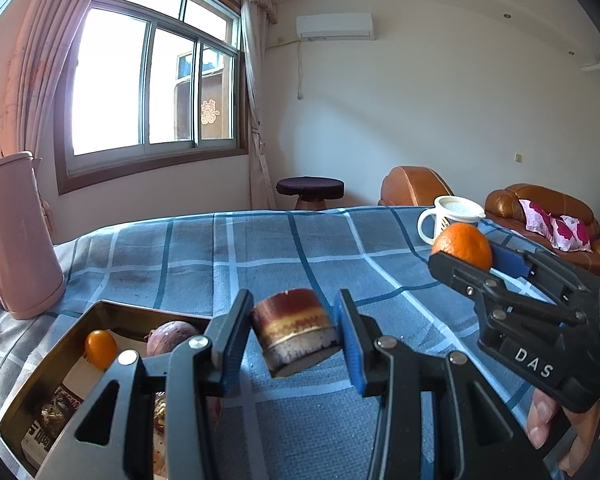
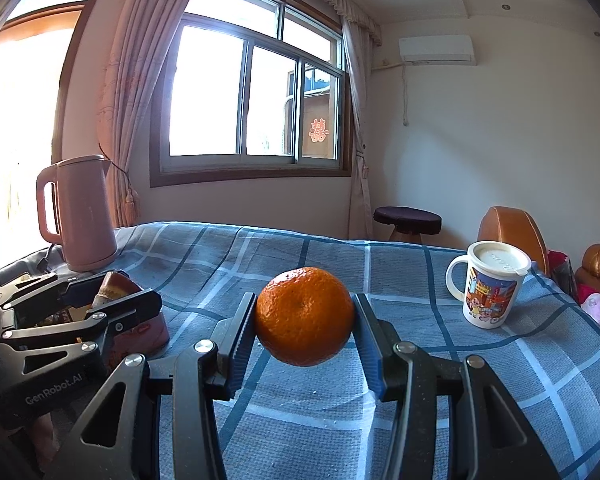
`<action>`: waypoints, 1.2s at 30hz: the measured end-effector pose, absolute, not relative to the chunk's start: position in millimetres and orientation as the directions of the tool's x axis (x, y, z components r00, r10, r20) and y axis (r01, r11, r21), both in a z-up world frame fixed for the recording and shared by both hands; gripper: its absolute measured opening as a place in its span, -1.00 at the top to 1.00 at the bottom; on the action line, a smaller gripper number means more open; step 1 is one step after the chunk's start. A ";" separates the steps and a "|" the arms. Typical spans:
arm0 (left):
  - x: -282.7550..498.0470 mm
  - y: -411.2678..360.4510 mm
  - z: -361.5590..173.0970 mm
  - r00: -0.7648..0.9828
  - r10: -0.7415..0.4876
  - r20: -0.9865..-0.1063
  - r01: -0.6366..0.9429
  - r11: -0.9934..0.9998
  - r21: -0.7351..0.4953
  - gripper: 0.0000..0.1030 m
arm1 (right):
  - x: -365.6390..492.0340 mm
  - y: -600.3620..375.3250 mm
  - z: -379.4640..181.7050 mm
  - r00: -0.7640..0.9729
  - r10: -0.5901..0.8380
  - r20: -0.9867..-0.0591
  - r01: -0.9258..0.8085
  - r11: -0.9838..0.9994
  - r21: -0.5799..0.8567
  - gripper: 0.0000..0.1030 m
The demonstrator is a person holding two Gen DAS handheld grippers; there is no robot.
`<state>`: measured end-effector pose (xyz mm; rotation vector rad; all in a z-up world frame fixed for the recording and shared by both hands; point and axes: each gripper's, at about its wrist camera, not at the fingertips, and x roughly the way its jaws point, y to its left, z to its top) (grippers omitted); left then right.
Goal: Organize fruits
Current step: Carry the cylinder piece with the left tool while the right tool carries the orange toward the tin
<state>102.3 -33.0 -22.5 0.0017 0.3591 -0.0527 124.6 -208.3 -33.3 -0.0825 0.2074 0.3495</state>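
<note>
tin (image 1: pixel 52 364) contents partly hidden, kettle (image 1: pixel 16 236) perhaps cropped

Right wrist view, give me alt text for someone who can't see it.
The right claw grips a round orange tangerine above a blue checked tablecloth. A lidded white cartoon mug stands right, a pink kettle left.

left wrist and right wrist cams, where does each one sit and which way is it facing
Left wrist: on the left gripper, looking along its fingers over the checked table toward the window; it clamps a candle; right gripper and fingers show.
Right wrist: on the right gripper, same heading; it clamps an orange; left gripper shows.
Shared: kettle, mug, window.
</note>
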 end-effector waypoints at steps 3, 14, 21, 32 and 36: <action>99.7 -31.2 -22.7 0.934 -0.054 -0.352 0.055 0.998 -0.009 0.15 | 123.5 -206.5 -33.5 0.914 0.340 -0.220 -0.358 0.933 -0.043 0.06; 86.9 -16.2 -23.6 0.933 -0.053 -0.355 0.045 0.999 -0.030 0.15 | 114.1 -186.7 -35.4 0.885 0.398 -0.240 -0.416 0.909 -0.023 0.06; 80.7 -6.2 -23.1 0.934 -0.050 -0.354 0.037 0.998 -0.043 0.15 | 109.6 -175.7 -36.1 0.873 0.422 -0.245 -0.440 0.898 -0.023 0.06; 70.6 13.4 -23.9 0.933 -0.031 -0.358 0.012 0.998 -0.057 0.15 | 104.0 -154.9 -33.7 0.856 0.452 -0.251 -0.477 0.877 -0.048 0.06; 67.9 19.8 -24.1 0.935 -0.022 -0.355 0.002 0.998 -0.058 0.15 | 102.6 -147.7 -32.2 0.850 0.461 -0.254 -0.488 0.871 -0.056 0.06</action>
